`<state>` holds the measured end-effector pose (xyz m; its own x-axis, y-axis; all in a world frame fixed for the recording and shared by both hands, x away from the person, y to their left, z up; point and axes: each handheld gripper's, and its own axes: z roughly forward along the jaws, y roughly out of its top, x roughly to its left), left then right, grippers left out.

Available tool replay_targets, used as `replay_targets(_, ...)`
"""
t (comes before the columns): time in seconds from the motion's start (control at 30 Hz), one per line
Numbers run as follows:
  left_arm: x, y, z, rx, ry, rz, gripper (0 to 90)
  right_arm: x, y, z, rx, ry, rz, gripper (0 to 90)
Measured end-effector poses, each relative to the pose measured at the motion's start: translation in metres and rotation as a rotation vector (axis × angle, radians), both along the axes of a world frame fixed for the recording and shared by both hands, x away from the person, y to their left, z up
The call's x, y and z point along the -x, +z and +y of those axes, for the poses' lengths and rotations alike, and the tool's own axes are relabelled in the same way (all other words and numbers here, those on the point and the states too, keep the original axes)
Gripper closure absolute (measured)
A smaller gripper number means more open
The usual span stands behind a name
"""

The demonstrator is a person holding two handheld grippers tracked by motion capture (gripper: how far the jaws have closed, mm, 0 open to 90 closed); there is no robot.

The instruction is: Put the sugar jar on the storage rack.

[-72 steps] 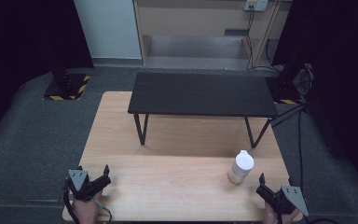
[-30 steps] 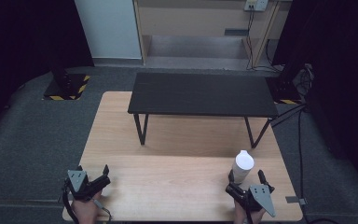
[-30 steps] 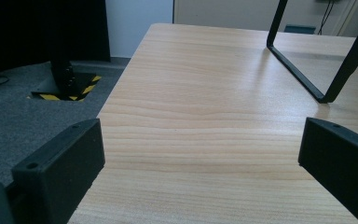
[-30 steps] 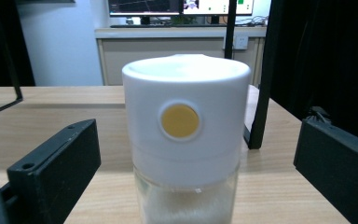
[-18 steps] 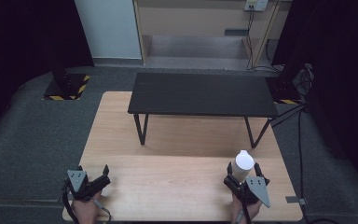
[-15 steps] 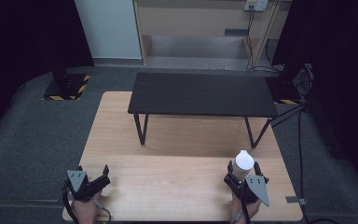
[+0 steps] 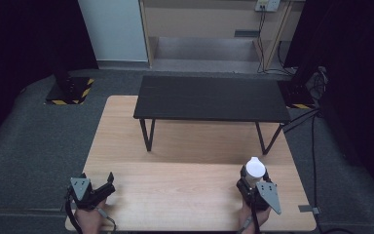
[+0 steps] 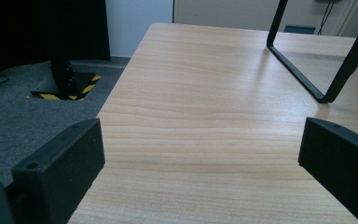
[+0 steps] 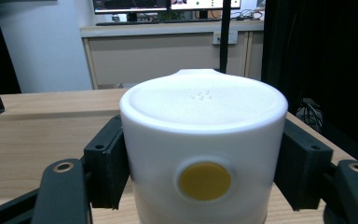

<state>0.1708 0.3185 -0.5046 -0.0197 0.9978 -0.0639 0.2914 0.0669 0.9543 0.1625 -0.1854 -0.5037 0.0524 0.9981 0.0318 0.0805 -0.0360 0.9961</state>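
A white bottle [image 7: 254, 169] with a white cap stands upright near the table's front right corner. My right gripper [image 7: 252, 184] has just been closing, and its two black pads now press on both sides of the bottle [image 9: 204, 149], whose cap bears a round yellow spot. At the front left corner my left gripper [image 7: 108, 184] rests low over the wood with its jaws spread wide. In the left gripper view the left gripper [image 8: 200, 154] has only bare table between its fingers [image 8: 63, 163].
A low black bench [image 7: 212, 99] on thin metal legs stands across the far half of the wooden table [image 7: 185, 146]. Grey carpet surrounds the table, with cables [image 7: 316, 117] on the floor to the right. Bare wood lies between the two grippers.
The right gripper moved in from the front right corner to the bottle and its jaws shut on it. The left gripper has stayed put.
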Motion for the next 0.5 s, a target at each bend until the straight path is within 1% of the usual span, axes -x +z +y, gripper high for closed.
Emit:
replay_targets(0.1, -0.0002, 0.0001, 0.0000, 0.000, -0.001, 0.001, 0.0, 0.0003, 0.0003, -0.0017, 0.006, 0.007, 0.001, 30.3)
replay_targets(0.27, -0.0008, 0.0006, -0.0009, -0.013, -0.007, 0.005, 0.0, 0.0018, 0.0007, -0.0044, 0.017, 0.021, 0.001, 30.5)
replay_targets(0.4, -0.0010, 0.0006, -0.0005, -0.009, -0.006, 0.006, 0.0, 0.0056, -0.0011, -0.0046, 0.019, 0.030, -0.008, 30.7)
replay_targets(0.5, -0.0011, 0.0007, -0.0005, -0.008, -0.006, 0.006, 0.0, 0.0082, -0.0007, -0.0040, 0.019, 0.026, -0.012, 30.7)
